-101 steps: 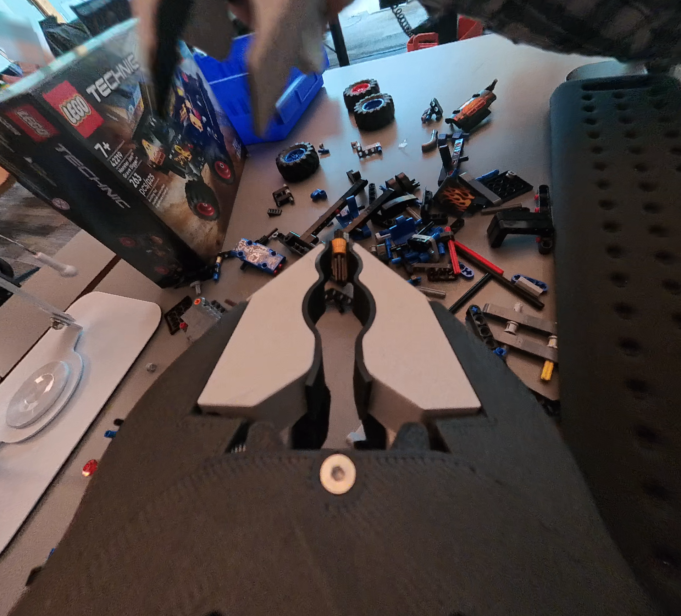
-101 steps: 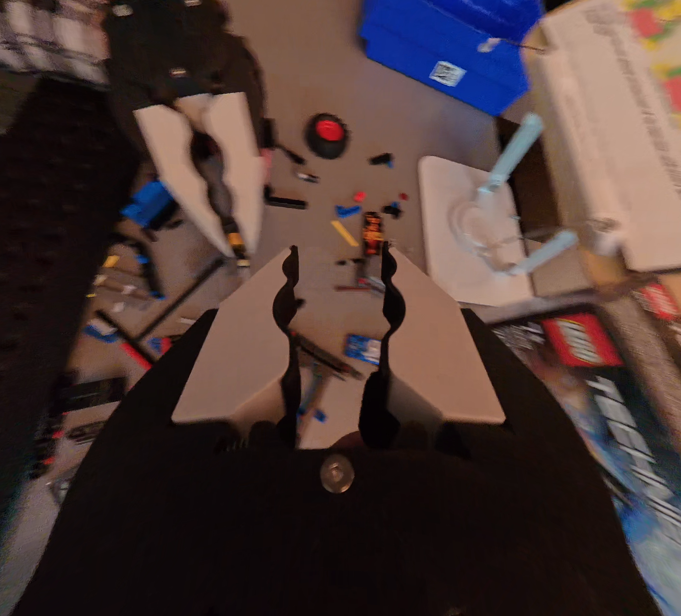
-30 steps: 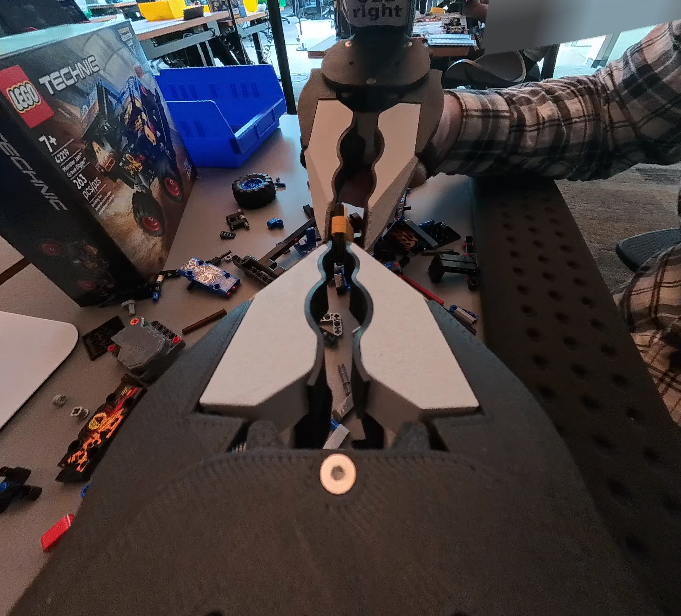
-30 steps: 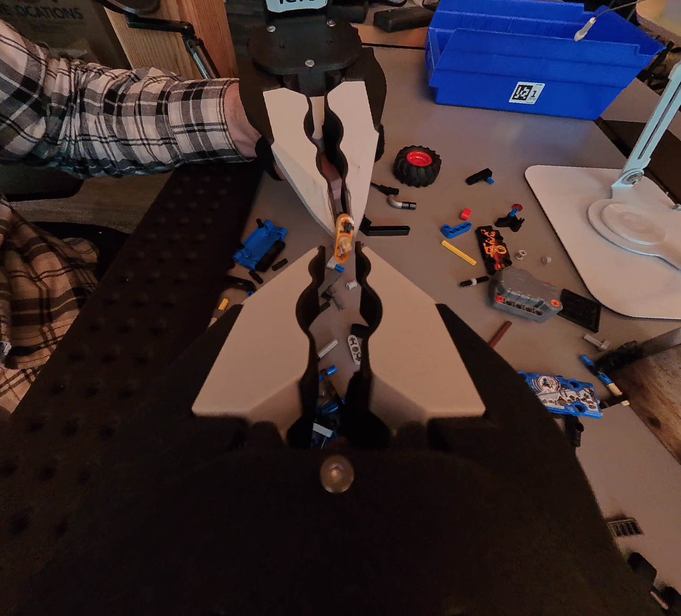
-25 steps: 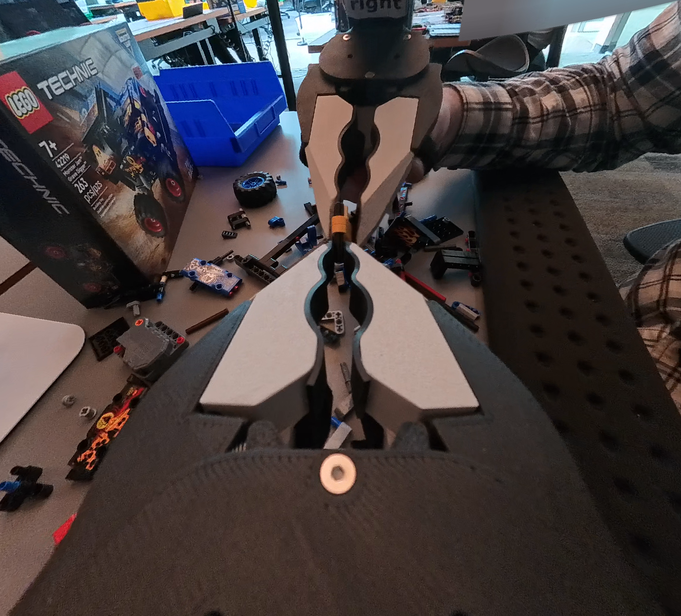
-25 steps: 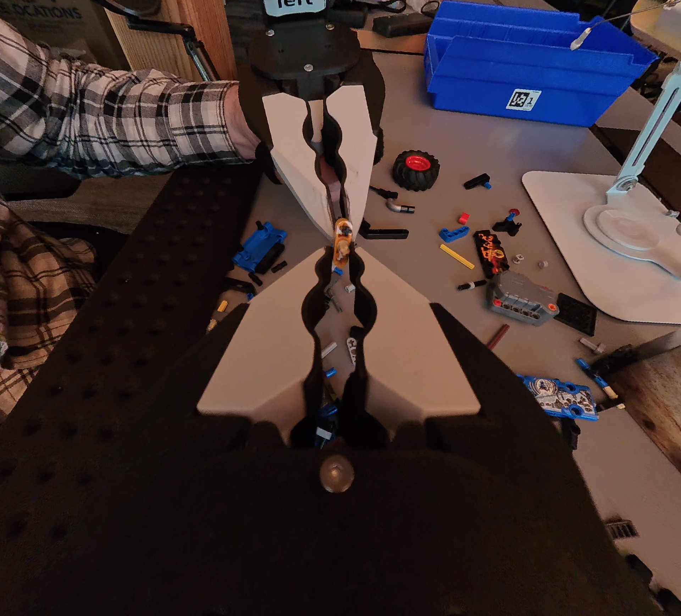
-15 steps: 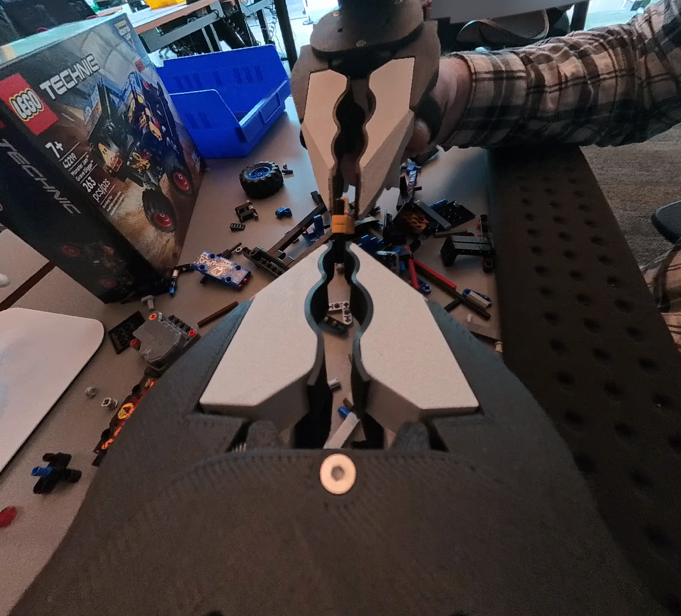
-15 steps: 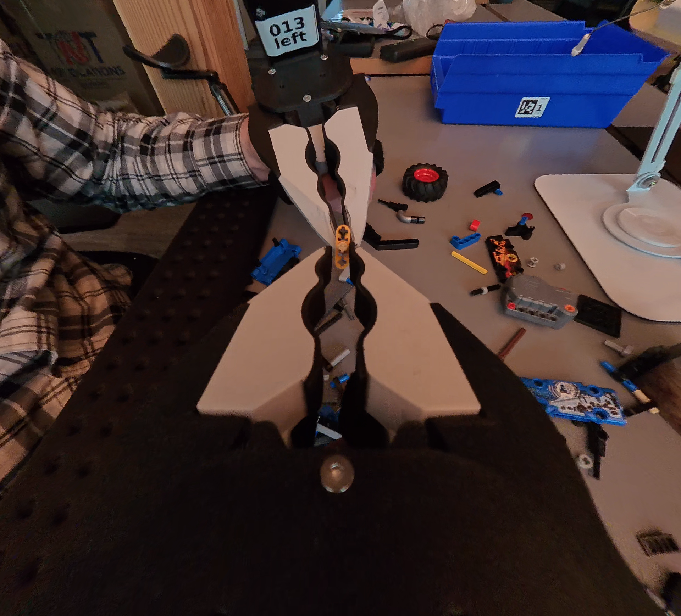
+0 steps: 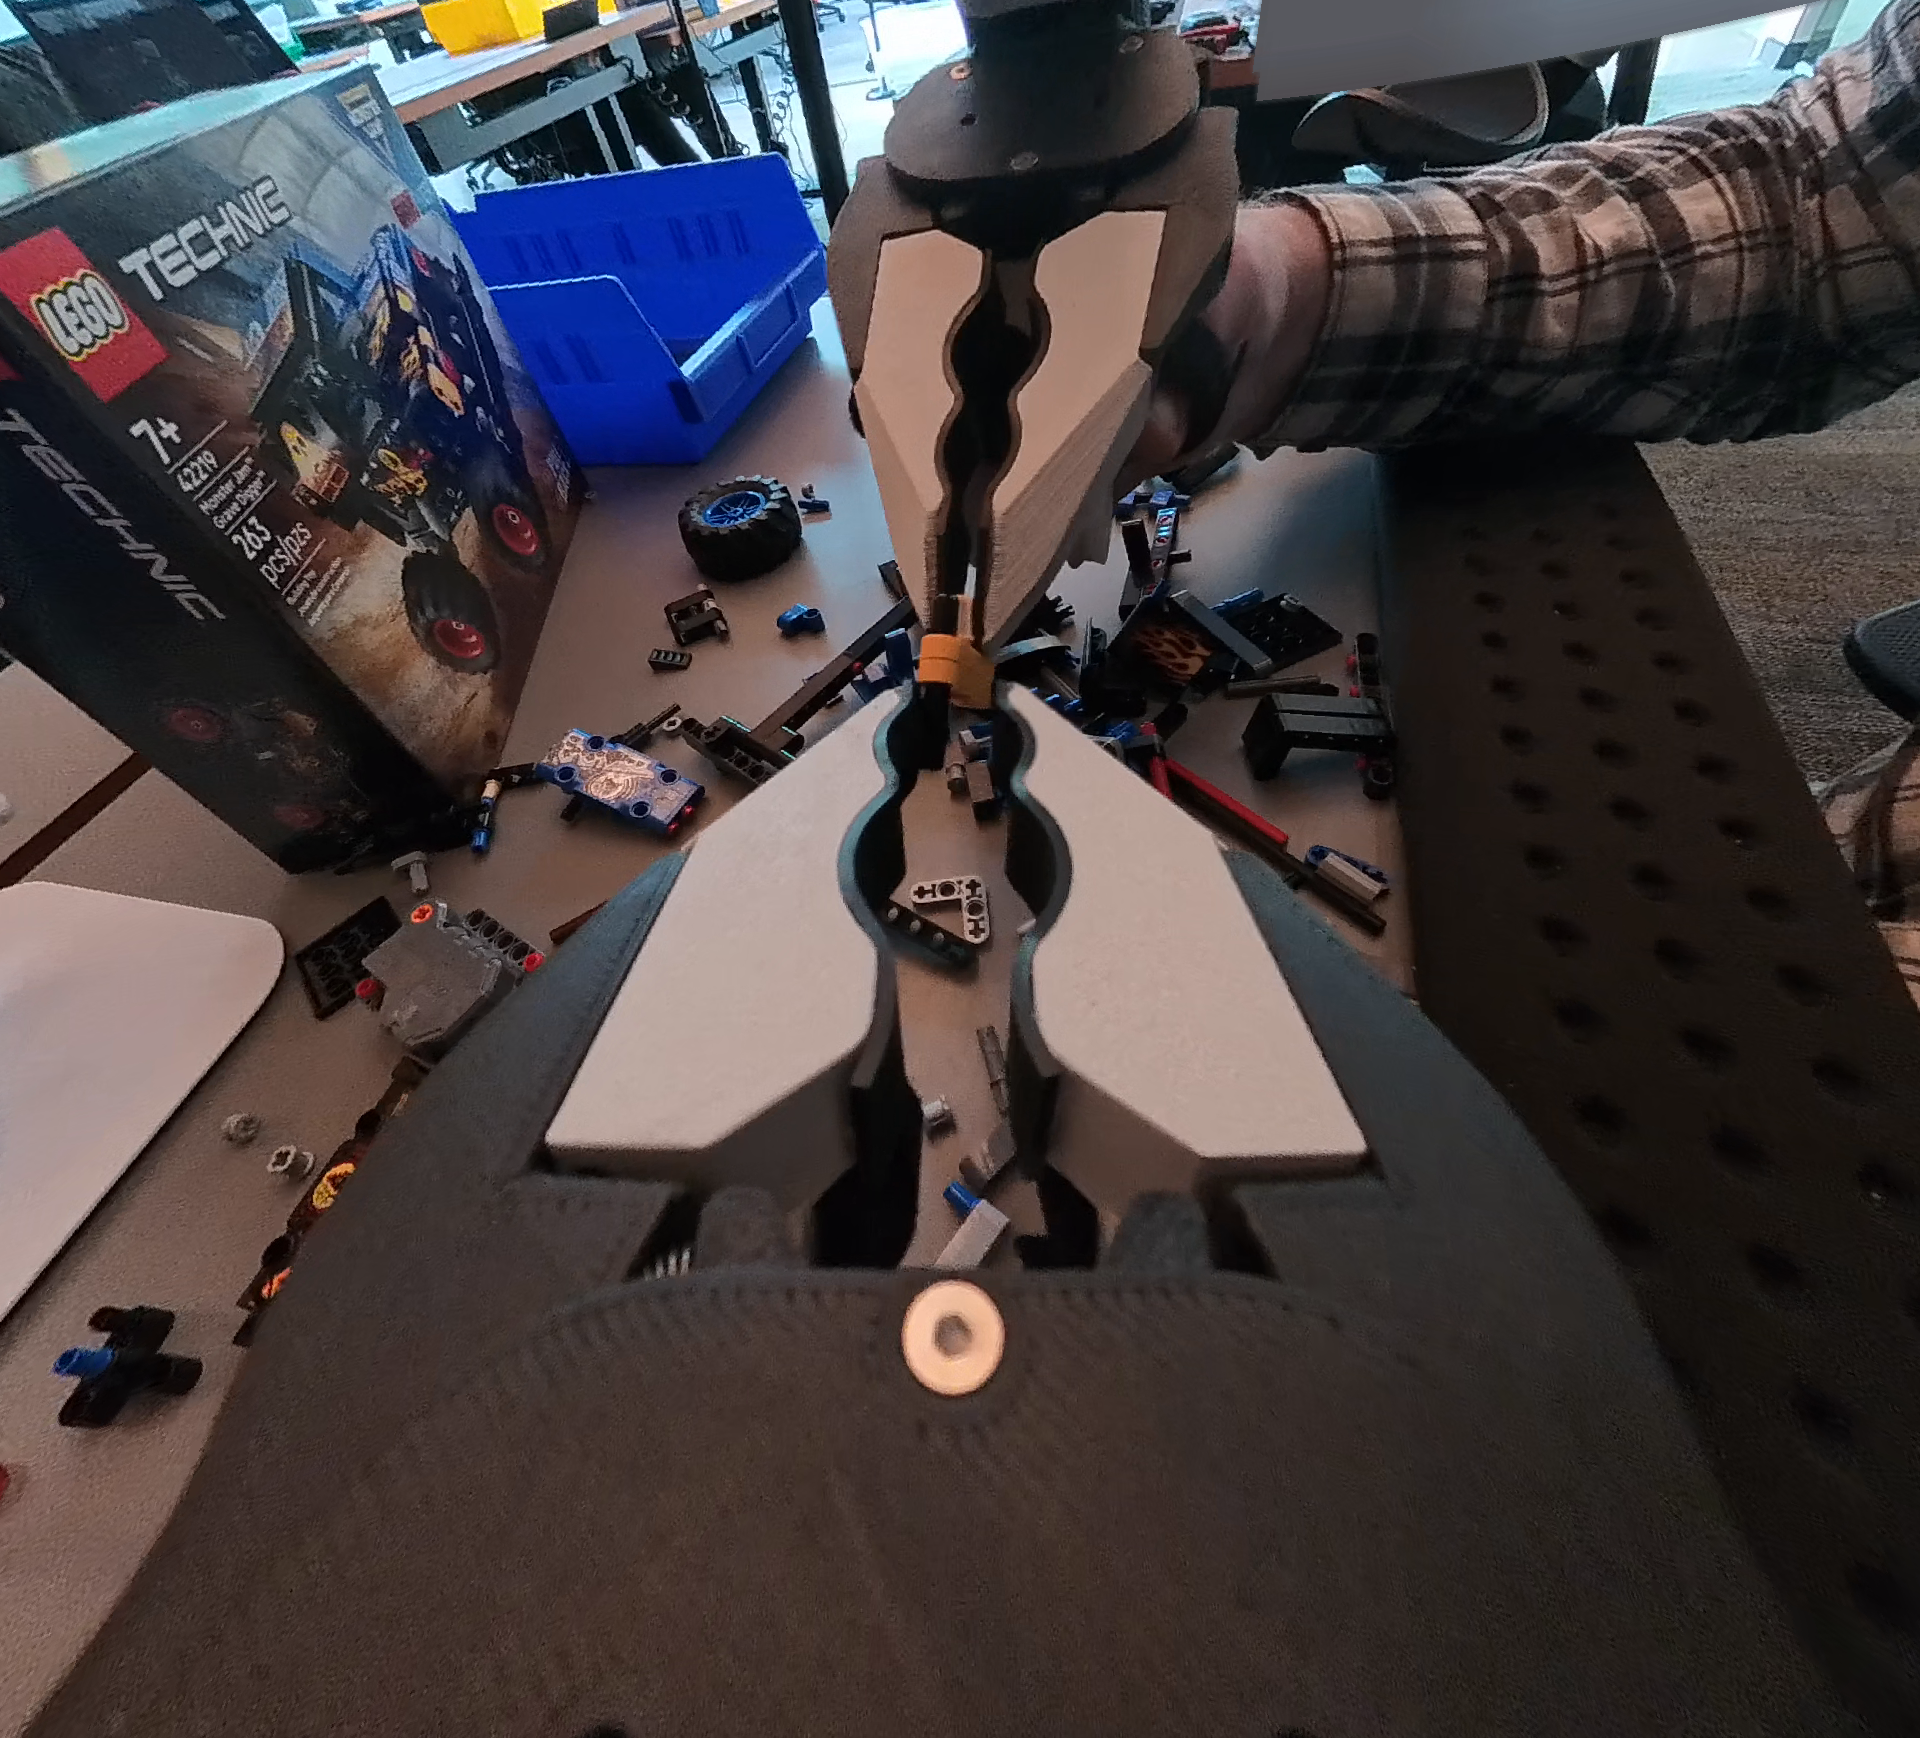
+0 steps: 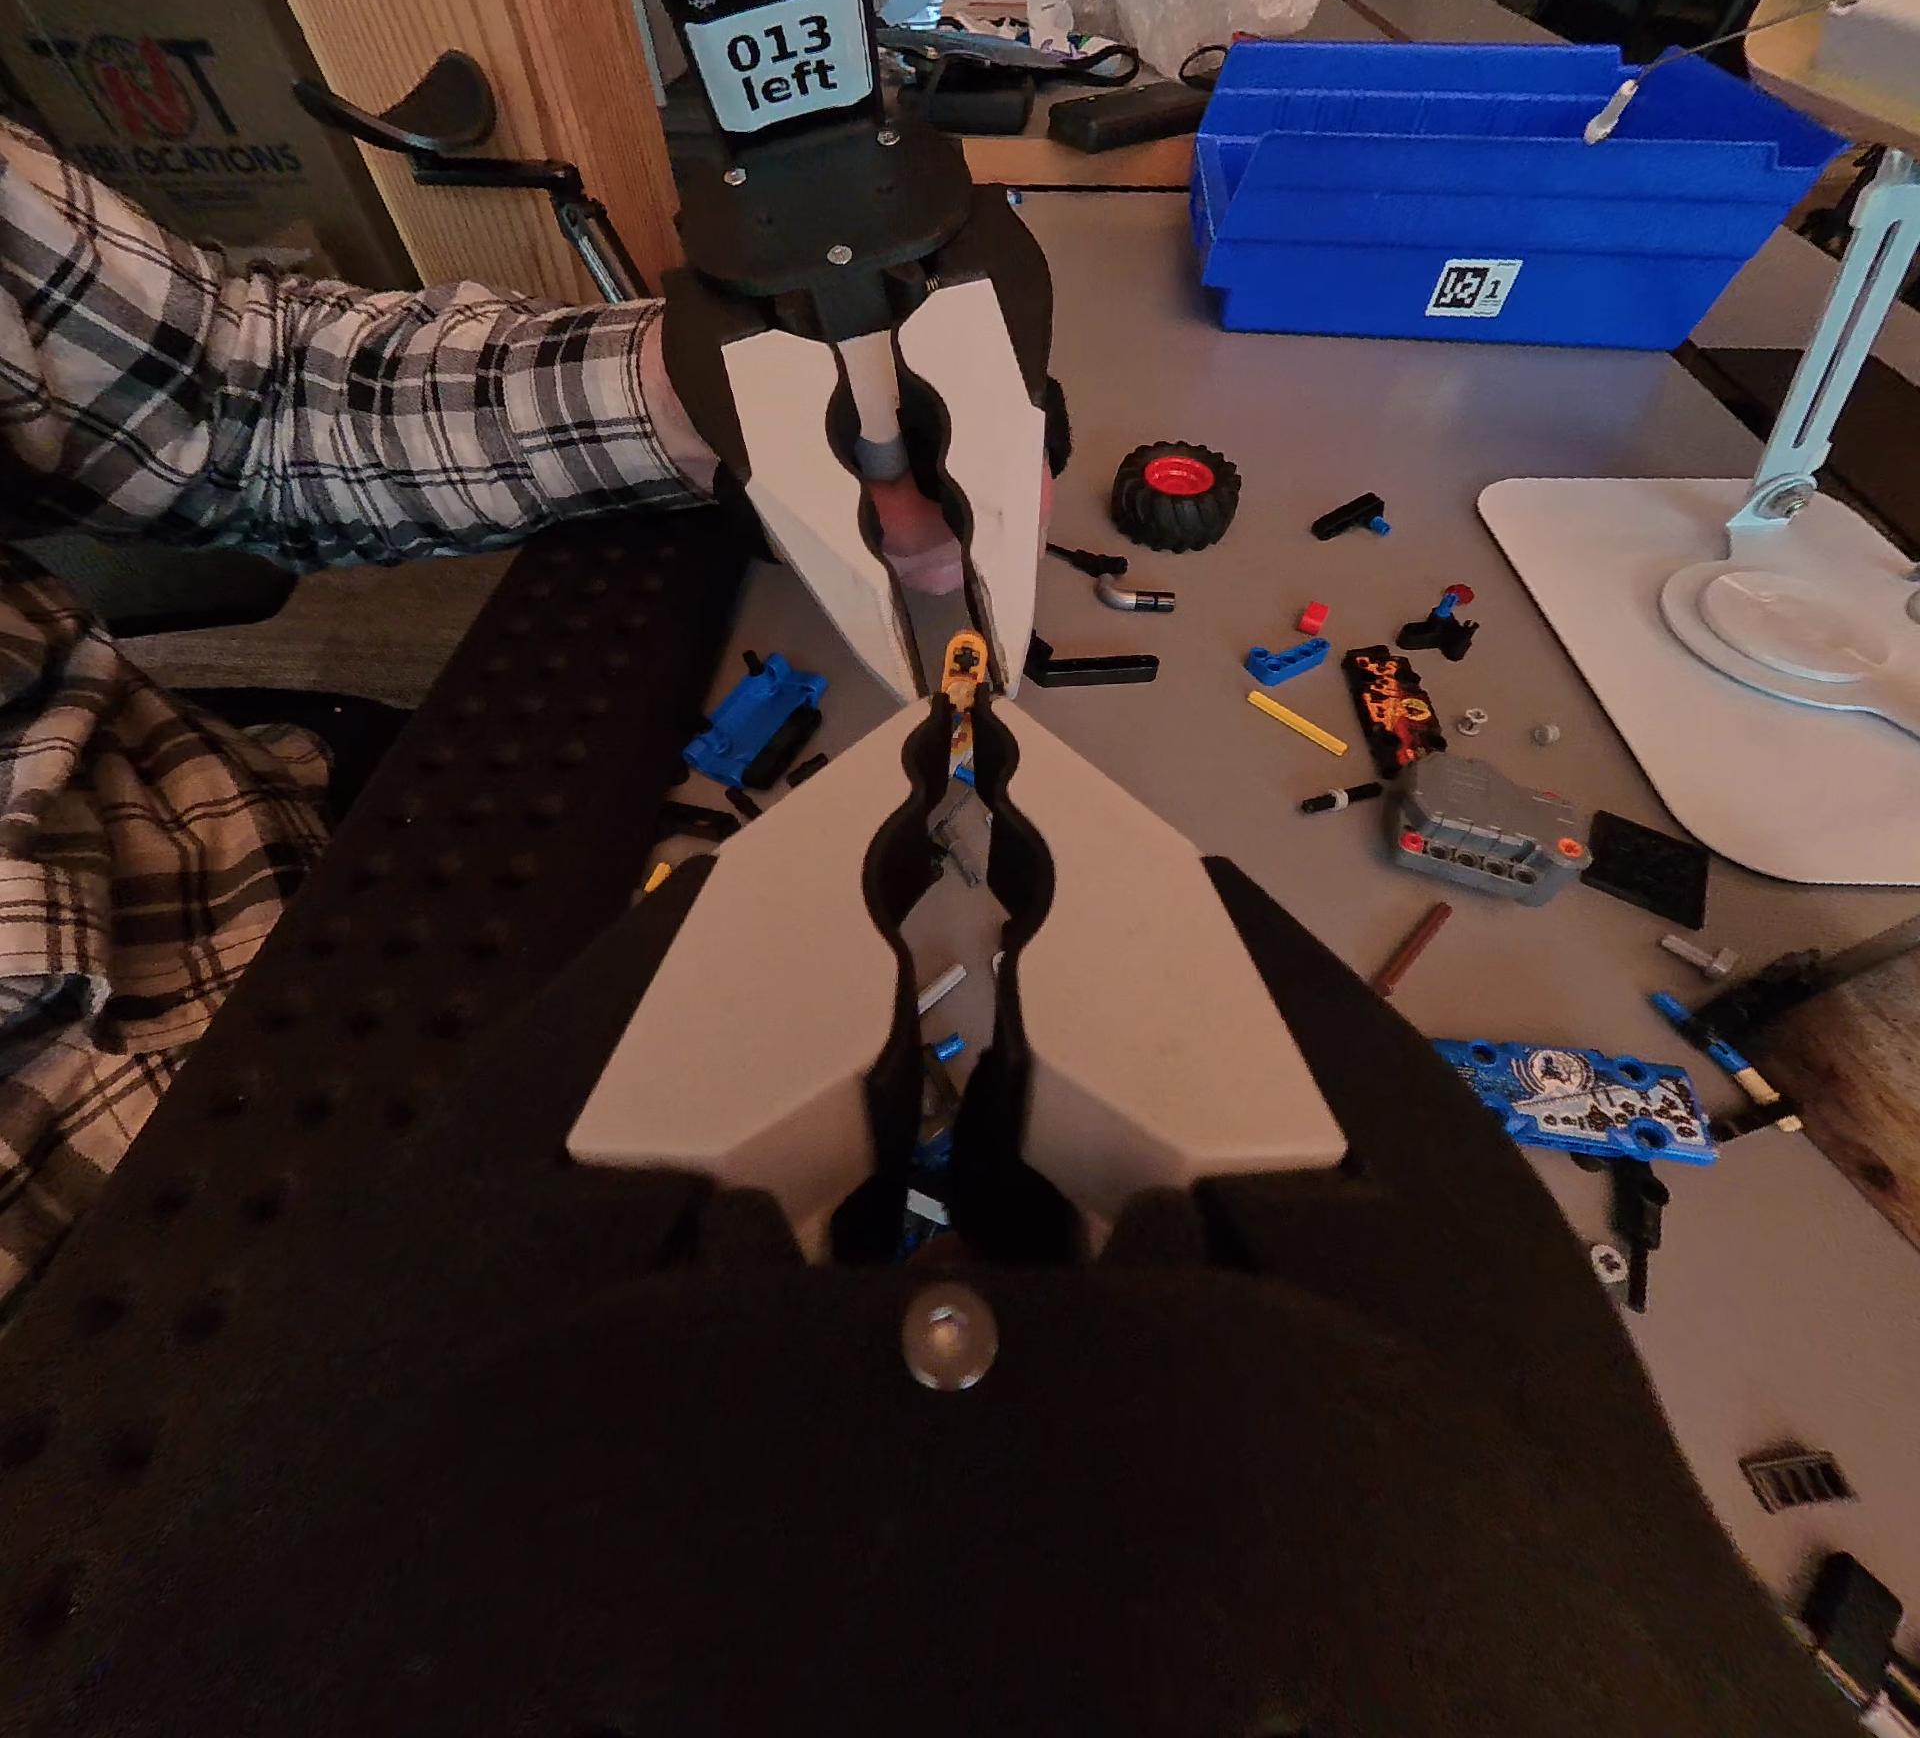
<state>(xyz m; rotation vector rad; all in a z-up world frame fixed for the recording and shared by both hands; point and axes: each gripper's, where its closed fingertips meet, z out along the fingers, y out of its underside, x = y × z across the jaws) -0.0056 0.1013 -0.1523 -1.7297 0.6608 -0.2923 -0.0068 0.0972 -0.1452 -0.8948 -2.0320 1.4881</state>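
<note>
Two claws are meeting tip to tip above the surface (image 9: 623, 566), both on one small orange part (image 9: 948, 662).

1. L claw (image 9: 956, 701): fingers are nearly closed and pinching the lower, dark end of the part. The scalloped gap behind the tips is empty; only loose bits on the surface are showing through it.
2. R claw (image 10: 964, 717): now gripping the same part from the opposite side. Approx. 1 s ago its fingers were standing clearly apart, with the part just ahead of the tips. They have since narrowed onto it, so the part is now being held at both ends.
3. Part position: in the air, between the two sets of tips, upright in the L view, well above the parts pile. It is not touching the surface.
4. Both claws have been rising and tilting slightly over the last sec.; more of the room behind each is showing.

Surroundings:
- Box (image 9: 260, 441), standing to the L, near a blue bin (image 9: 644, 317).
- Blue-hub tyre (image 9: 740, 527) beside the bin; red-hub tyre (image 10: 1174, 493) lying apart from it.
- Grey block (image 10: 1486, 841) near a white stand base (image 10: 1714, 701).
- Black perforated mat (image 9: 1610, 857) along the person's side.
- Plaid sleeves are visible behind each claw.
</note>
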